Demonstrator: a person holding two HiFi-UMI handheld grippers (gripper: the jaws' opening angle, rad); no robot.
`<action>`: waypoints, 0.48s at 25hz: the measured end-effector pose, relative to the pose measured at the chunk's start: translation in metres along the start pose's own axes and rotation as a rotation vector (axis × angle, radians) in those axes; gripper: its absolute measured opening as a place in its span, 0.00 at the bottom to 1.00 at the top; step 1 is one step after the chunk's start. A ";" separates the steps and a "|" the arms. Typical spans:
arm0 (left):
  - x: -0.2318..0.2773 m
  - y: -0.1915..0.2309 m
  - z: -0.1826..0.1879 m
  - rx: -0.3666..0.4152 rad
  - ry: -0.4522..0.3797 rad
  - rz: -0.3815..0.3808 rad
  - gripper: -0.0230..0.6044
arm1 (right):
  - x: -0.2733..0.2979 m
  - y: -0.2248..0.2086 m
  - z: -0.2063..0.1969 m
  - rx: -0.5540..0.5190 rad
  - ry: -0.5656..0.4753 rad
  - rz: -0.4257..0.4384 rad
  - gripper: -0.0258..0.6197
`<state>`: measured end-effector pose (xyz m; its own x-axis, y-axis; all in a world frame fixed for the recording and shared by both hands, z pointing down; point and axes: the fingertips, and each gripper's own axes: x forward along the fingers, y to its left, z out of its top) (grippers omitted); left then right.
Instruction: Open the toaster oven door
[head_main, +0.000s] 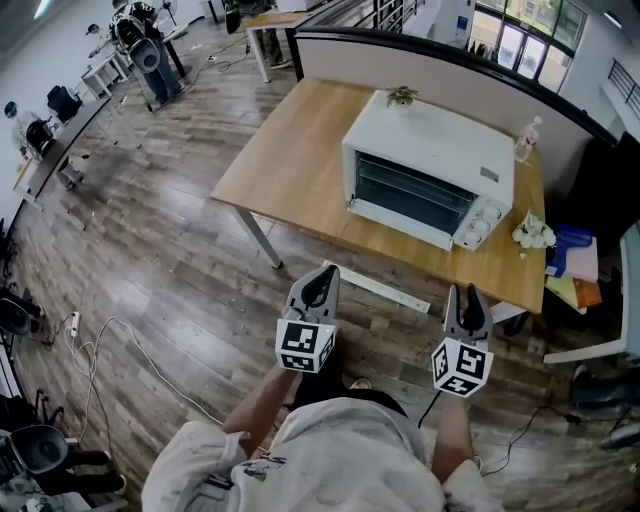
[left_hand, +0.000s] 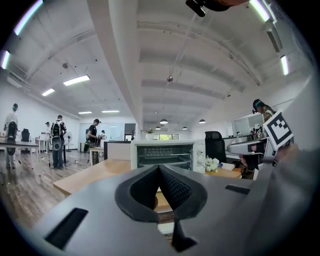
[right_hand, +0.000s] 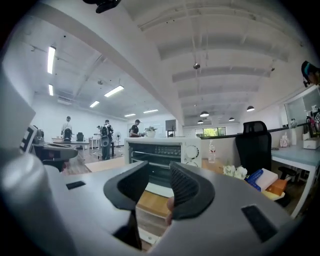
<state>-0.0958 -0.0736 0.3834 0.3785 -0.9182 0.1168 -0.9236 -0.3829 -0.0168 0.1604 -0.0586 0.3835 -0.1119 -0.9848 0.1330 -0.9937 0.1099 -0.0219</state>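
Wooden table (head_main: 290, 170) bears the shut toaster oven (head_main: 430, 172); left tongs (head_main: 324, 274) closed empty, right tongs (head_main: 468, 293) slightly parted, empty

A toaster oven (head_main: 428, 180) stands toward the right end of the worktop (head_main: 290, 170), flowers (head_main: 533, 234) just to its right, a bottle (head_main: 526, 140) behind the flowers.

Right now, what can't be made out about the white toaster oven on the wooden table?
- White toaster oven: its door handle is too small to pick out in the head view. In both gripper views the jaws cover the door's lower part.
- Knobs: markings too small in every view.
- Clear bottle behind the oven: label too small to read.
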 end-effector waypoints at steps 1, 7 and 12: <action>0.001 0.000 0.009 0.008 -0.013 0.000 0.05 | 0.000 -0.003 0.009 -0.001 -0.019 -0.004 0.27; 0.008 0.002 0.060 0.036 -0.095 0.007 0.05 | 0.001 -0.015 0.057 0.014 -0.120 -0.009 0.27; 0.010 0.002 0.092 0.081 -0.186 -0.005 0.05 | -0.002 -0.019 0.089 -0.023 -0.187 -0.017 0.27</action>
<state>-0.0879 -0.0927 0.2933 0.3945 -0.9163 -0.0684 -0.9167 -0.3874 -0.0975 0.1802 -0.0708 0.2950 -0.0941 -0.9941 -0.0537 -0.9956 0.0941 0.0015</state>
